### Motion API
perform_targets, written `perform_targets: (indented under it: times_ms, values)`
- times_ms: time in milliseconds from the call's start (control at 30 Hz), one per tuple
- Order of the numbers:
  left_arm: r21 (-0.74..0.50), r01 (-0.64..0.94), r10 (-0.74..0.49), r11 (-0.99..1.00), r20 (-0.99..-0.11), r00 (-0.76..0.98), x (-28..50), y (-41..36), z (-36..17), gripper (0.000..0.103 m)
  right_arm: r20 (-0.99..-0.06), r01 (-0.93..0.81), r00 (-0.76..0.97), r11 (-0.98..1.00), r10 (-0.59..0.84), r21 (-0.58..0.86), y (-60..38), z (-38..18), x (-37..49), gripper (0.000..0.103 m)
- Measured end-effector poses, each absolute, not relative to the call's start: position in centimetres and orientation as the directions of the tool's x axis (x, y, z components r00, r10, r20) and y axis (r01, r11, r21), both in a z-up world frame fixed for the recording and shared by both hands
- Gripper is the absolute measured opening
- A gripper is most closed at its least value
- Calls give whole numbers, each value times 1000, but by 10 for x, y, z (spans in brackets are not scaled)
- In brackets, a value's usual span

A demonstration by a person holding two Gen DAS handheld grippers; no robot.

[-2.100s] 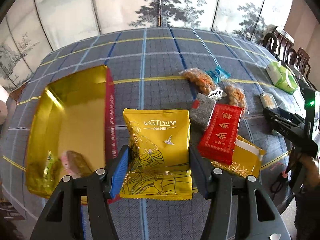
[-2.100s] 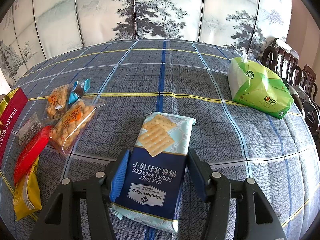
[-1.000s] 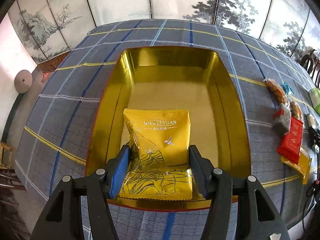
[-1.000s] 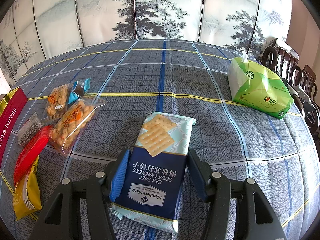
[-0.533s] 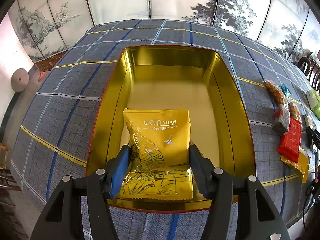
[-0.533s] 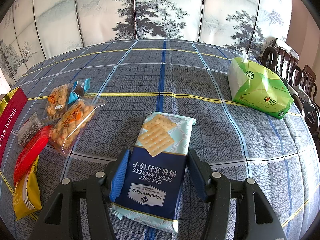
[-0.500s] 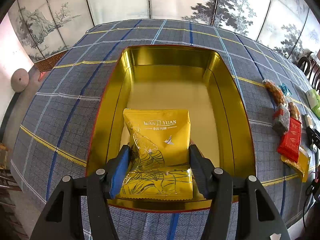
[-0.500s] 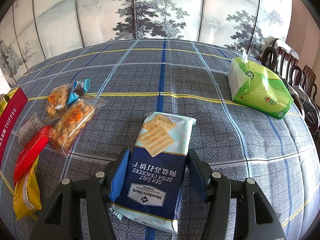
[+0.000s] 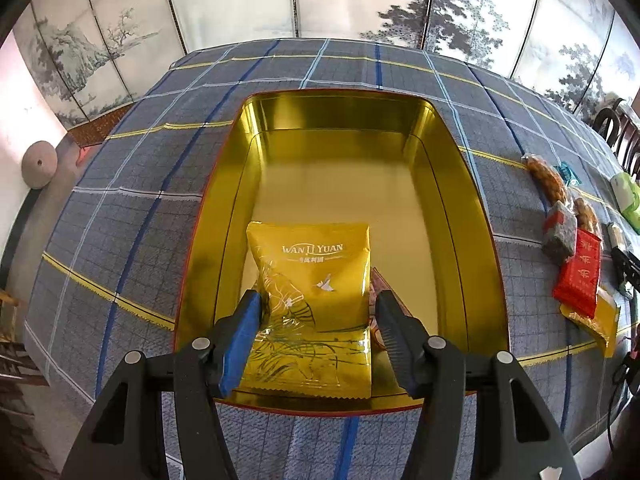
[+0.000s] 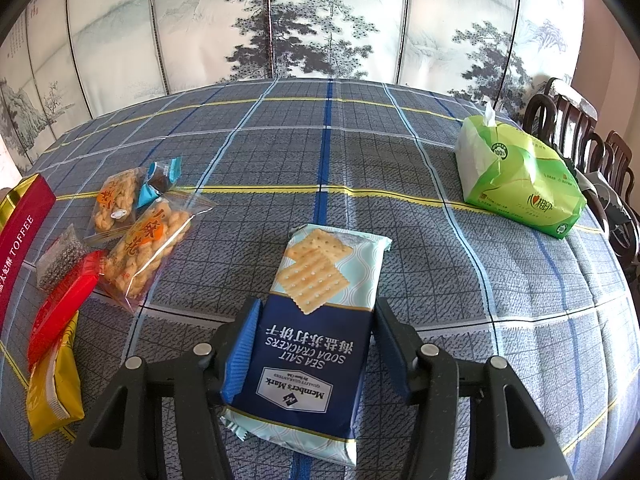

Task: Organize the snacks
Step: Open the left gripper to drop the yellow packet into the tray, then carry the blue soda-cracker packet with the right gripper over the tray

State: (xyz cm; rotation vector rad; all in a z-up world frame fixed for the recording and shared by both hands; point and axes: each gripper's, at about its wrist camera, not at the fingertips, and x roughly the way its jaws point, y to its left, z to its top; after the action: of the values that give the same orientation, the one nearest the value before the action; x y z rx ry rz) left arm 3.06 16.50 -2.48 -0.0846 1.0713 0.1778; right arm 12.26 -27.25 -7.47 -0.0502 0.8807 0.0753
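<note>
In the left wrist view my left gripper [image 9: 318,320] is over the near end of an open gold tin [image 9: 448,184]. The yellow Wan Li Yuan pouch [image 9: 312,304] lies between its fingers; a gap shows at the right finger [image 9: 394,338], so the jaws stand open. Another wrapped snack peeks out beside the pouch [image 9: 378,284]. In the right wrist view my right gripper [image 10: 314,336] is shut on a blue soda cracker pack [image 10: 310,328] at the tablecloth.
Loose snacks lie on the plaid tablecloth [image 10: 360,152]: twisted-dough bags [image 10: 146,236], a red pack [image 10: 60,308], a yellow pack [image 10: 54,384], a grey block [image 10: 60,256]. The tin's red side [image 10: 18,236] is at the left, a green tissue pack [image 10: 516,176] at the right. Chairs [image 10: 580,136] stand behind.
The left gripper has carried the yellow pouch from the table over into the gold tin, and its jaws have now opened off the pouch. The right gripper has not moved.
</note>
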Motion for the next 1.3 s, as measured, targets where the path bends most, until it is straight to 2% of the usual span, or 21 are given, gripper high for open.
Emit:
perform_targets:
  times_ms: [133,400,700,933,1300]
  values:
    - [7,-188,96,982,-879,467,29,165,-24,58,-772,-74,634,997,38,-12,-271,-73,122,56]
    - [4,-173,91,985,-864,496,24,160,-15,70,-774,-44,633,999,12,-21,-273,-70,125,54]
    - [-10,-171,81,985,-852,518,19,158,-8,73,-738,-36,675,999,26,3,-266,-34,115,54]
    - [-17,-188,90,982,-833,546,8,164,4,74,-701,-155,701,987,131,29,-214,0,104,54]
    - [-3,-257,139,966,-834,534,-14,192,5,75,-684,-409,645,910,340,68,-95,13,78,54]
